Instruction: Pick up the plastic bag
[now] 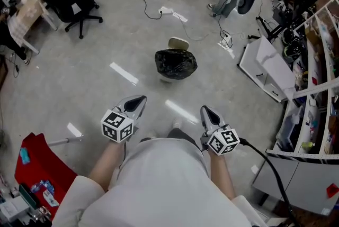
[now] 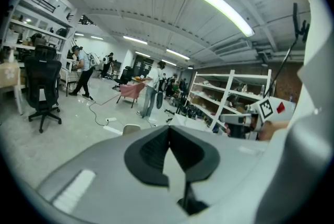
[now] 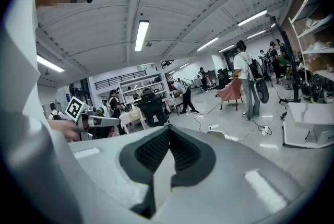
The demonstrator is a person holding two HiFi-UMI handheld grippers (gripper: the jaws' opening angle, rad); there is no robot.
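Note:
A black plastic bag, full and bunched, sits on the grey floor ahead of me in the head view. A beige lid-like object lies just behind it. My left gripper is held at waist height, shut and empty, well short of the bag and to its left. My right gripper is level with it on the right, also shut with nothing in it. In the left gripper view the left gripper has its jaws pressed together; the right gripper looks the same in its own view. The bag is hidden in both gripper views.
A black office chair stands at the far left. A white power strip with cables lies beyond the bag. White shelving and a white cabinet line the right side. A red cart is at my lower left. People stand at the far end.

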